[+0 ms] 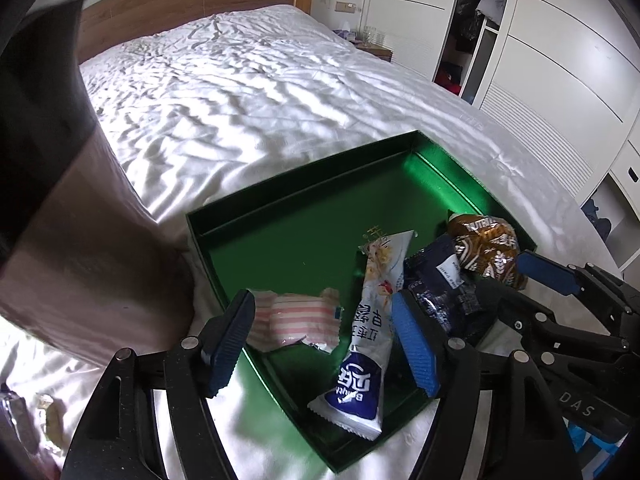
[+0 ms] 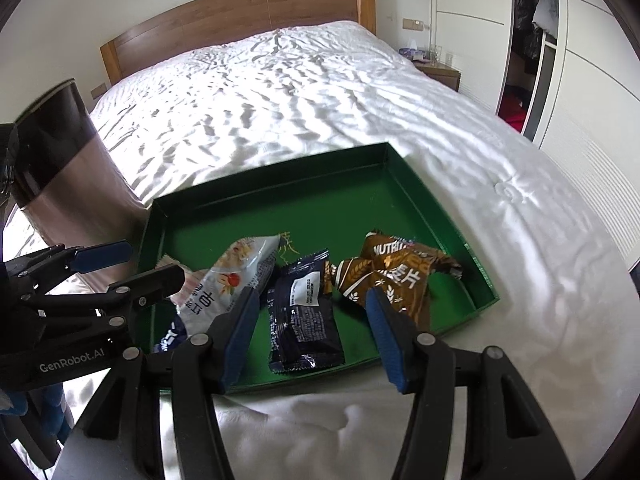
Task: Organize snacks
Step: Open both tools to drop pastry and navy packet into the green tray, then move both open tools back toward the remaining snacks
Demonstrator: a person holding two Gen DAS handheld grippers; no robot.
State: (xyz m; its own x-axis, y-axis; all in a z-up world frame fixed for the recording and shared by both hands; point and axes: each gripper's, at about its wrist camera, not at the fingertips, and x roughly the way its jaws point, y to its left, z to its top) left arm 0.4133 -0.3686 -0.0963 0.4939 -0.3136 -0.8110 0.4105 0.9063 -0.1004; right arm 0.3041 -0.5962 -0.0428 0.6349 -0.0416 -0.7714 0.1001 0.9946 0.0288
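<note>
Left gripper [image 1: 324, 340], lower centre of its view, jaws apart and empty above a pink-striped packet [image 1: 294, 318] and a white-and-blue sachet [image 1: 370, 336]. Right gripper [image 2: 312, 332], jaws apart, gripping nothing, above a dark blue packet [image 2: 304, 312] beside a brown wrapper [image 2: 394, 272]. All four snacks lie in the green tray [image 2: 276, 188] on the white bed [image 2: 280, 92].

White-sheeted bed [image 1: 248, 92], wooden headboard [image 2: 240, 16], white wardrobe [image 1: 560, 72], nightstand [image 2: 440, 72].

Both wrist views angled down, close, sharing green tray [image 1: 304, 188]
</note>
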